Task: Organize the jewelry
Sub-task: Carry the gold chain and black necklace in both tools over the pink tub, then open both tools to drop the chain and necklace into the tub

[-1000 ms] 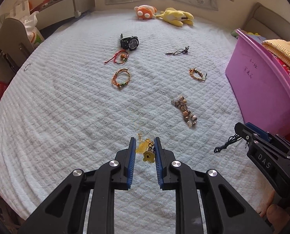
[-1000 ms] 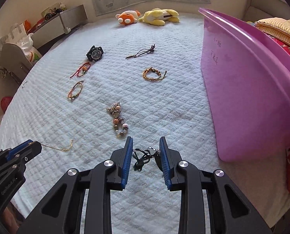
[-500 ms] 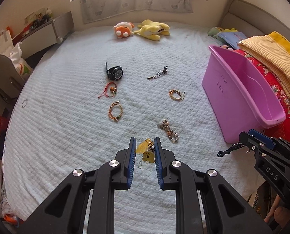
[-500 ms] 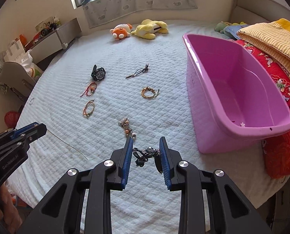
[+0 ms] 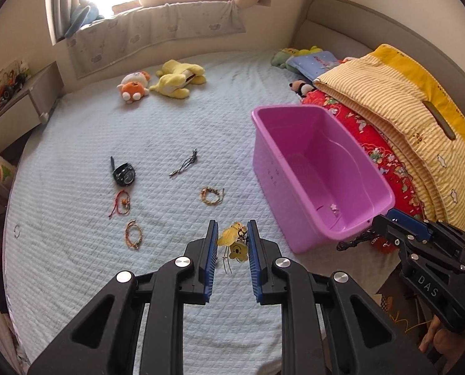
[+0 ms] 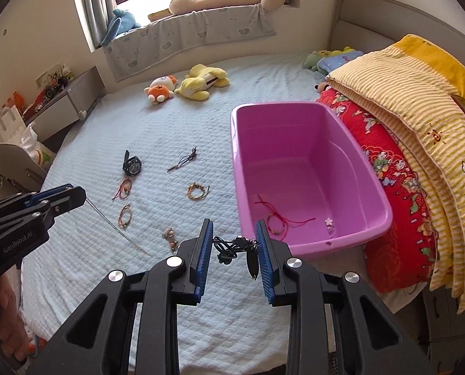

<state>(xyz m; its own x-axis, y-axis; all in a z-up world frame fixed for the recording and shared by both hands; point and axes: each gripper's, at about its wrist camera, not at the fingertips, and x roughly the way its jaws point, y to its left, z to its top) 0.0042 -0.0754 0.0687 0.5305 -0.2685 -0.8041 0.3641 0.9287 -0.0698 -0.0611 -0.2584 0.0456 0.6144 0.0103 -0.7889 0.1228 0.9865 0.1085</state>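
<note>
We hold the left gripper (image 5: pixel 232 243) high over the bed (image 5: pixel 76 281), its jaws nearly closed and pinching a yellow charm necklace (image 5: pixel 234 243), whose thin chain trails down toward the quilt in the right wrist view. Our right gripper (image 6: pixel 234 245) has its jaws narrowly parted and clamped on a black cord necklace (image 6: pixel 232 247) with a dark pendant dangling by the right pad. In the right wrist view the pink bin (image 6: pixel 385 215) sits at about two o'clock from that gripper, touching the red quilt (image 6: pixel 398 218) on its far side; a red string bracelet (image 6: pixel 276 218) and a small white flower piece (image 6: pixel 328 221) lie on its floor. On the bed around eleven o'clock lie a black watch (image 6: pixel 132 165), a dark cord (image 6: pixel 182 162), three woven bracelets (image 6: pixel 198 191) and a beaded strand (image 6: pixel 170 238).
</note>
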